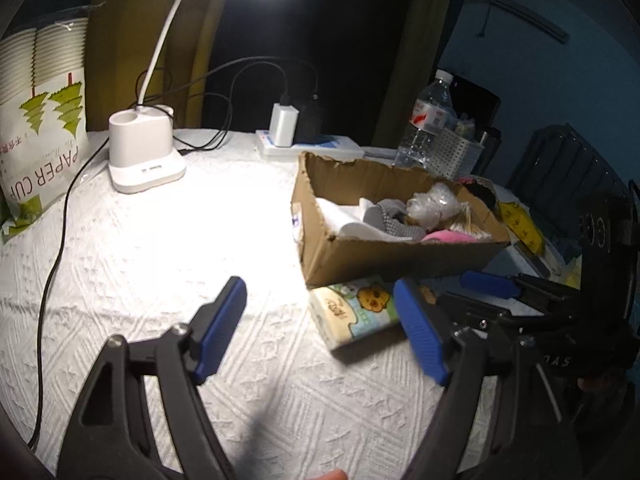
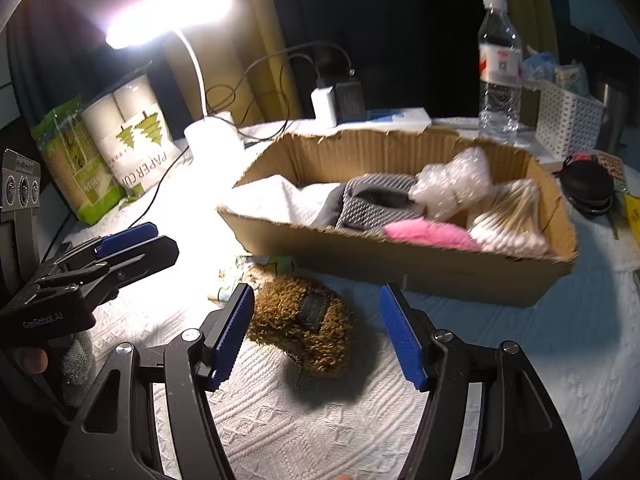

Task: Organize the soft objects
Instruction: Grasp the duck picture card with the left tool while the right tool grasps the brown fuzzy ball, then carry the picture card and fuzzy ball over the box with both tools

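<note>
A: Where do your two grippers stand?

B: Your left gripper [image 1: 320, 328] hangs with its blue fingers spread wide and nothing between them, above the white quilted cloth [image 1: 140, 280]. Just past its right finger lies a tissue pack [image 1: 356, 312] with a cartoon bear, touching the near wall of the cardboard box [image 1: 400, 260].

A: And your right one?

B: Your right gripper [image 2: 318, 332] is spread too, gripping nothing. The brown fuzzy pouch [image 2: 304, 324] lies on the cloth between its fingers, just near of the box.

A: What sits in the box?

B: A white cloth [image 2: 276, 200] at the left, a grey knit piece [image 2: 368, 200] in the middle, crumpled bubble wrap [image 2: 452, 184] behind it, a pink soft item [image 2: 428, 236] at the near wall, and cotton swabs [image 2: 508, 216] at the right.

A: Farther off?

B: A lit desk lamp [image 1: 146, 156], a paper cup bag [image 1: 44, 136] far left, a water bottle [image 2: 500, 72] far right.
</note>
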`<state>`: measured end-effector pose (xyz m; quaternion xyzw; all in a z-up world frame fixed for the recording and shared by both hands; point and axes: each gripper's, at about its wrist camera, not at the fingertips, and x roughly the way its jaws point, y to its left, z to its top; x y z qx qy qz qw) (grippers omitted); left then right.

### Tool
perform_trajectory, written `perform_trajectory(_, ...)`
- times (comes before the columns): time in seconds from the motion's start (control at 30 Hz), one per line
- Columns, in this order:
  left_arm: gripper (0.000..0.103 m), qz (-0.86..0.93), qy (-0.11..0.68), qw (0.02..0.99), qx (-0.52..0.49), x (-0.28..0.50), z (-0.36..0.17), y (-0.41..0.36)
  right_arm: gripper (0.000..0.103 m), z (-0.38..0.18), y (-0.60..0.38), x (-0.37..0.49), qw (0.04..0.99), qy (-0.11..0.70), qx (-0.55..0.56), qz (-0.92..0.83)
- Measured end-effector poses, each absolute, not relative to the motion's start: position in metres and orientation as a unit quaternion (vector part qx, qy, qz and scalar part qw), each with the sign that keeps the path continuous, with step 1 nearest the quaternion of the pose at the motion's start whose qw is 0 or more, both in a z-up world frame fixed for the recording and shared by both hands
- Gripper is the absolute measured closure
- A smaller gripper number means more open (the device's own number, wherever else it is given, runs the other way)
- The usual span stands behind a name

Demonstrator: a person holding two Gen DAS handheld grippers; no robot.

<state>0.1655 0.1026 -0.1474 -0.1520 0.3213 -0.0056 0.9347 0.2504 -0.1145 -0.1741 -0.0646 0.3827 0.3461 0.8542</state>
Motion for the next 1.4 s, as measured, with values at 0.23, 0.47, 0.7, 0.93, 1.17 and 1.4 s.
perform_trajectory(0.23,0.025,-0.001,0.333,0.930,-0.154,0.168,-0.155,0.107,0.028,-0.194,-0.101,0.256,0.837,0.412,-0.079,0.352)
perform_trajectory(0.47,0.025,-0.001,0.346,0.928,-0.141,0.177,-0.158,0.099,0.049,-0.200,-0.103,0.259,0.825,0.423,-0.079,0.365)
perform_trajectory(0.7,0.025,-0.007,0.361,0.924,-0.125,0.190,-0.163,0.079,0.058,-0.189,-0.121,0.257,0.850,0.402,-0.071,0.332)
perform_trajectory(0.93,0.025,-0.019,0.386,0.916,-0.102,0.211,-0.172,0.051,0.058,-0.176,-0.154,0.261,0.847,0.395,-0.037,0.354)
perform_trajectory(1.17,0.024,0.015,0.407,0.911,-0.061,0.231,-0.181,0.035,0.058,-0.173,-0.181,0.265,0.854,0.386,-0.016,0.349)
perform_trajectory(1.4,0.024,0.045,0.434,0.898,-0.052,0.239,-0.194,0.039,0.058,-0.169,-0.194,0.265,0.859,0.377,-0.008,0.347)
